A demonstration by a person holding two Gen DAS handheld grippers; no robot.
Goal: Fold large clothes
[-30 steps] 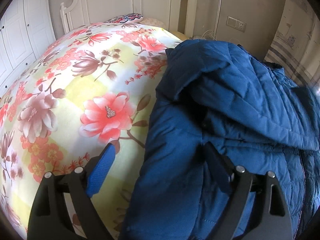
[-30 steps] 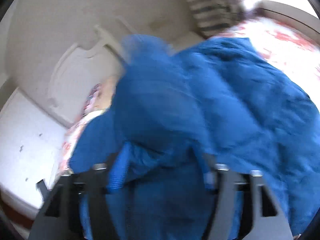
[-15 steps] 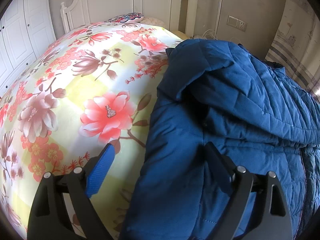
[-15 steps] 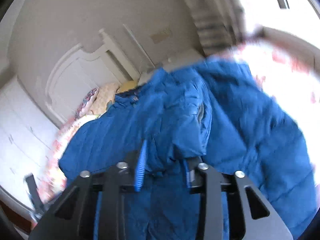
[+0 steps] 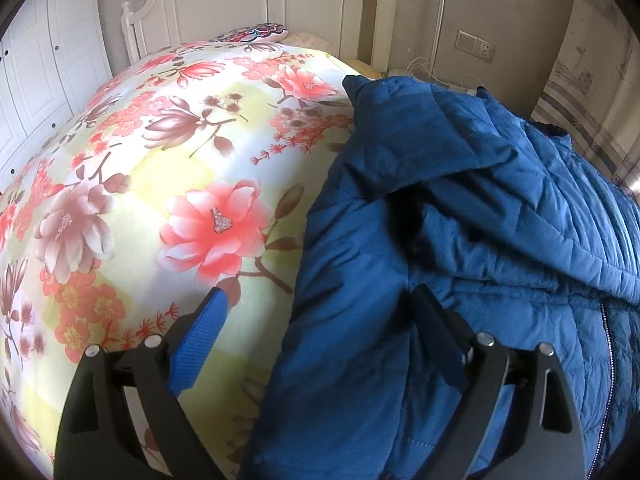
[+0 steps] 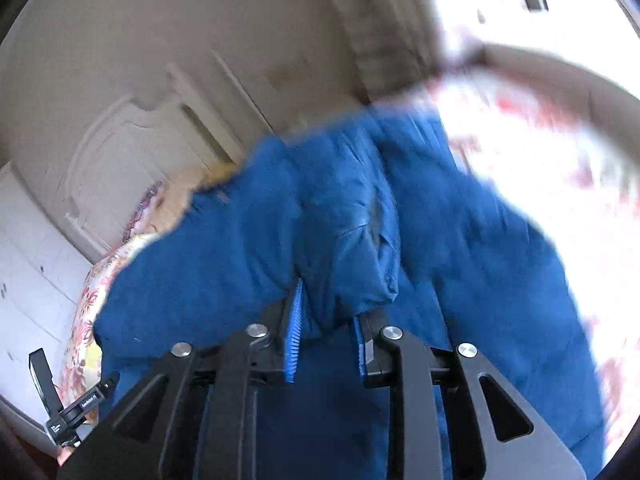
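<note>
A large blue quilted jacket (image 5: 460,240) lies on a floral bedspread (image 5: 160,168), one sleeve folded across its body. My left gripper (image 5: 320,312) is open, its left finger over the bedspread and its right finger over the jacket's near edge. In the right wrist view, blurred by motion, my right gripper (image 6: 328,312) is shut on a bunched fold of the jacket (image 6: 344,240) and holds it lifted above the rest of the garment.
A white headboard (image 5: 260,4) and a patterned pillow (image 5: 256,34) stand at the bed's far end. White wardrobe doors (image 5: 36,64) line the left. A wall socket (image 5: 474,46) and cables are behind the jacket. A bright window (image 6: 540,20) washes out the right wrist view.
My right gripper has closed on a fold of the jacket and lifted it, swinging the view. The sleeve across the jacket shifted slightly. My left gripper has stayed put and open.
</note>
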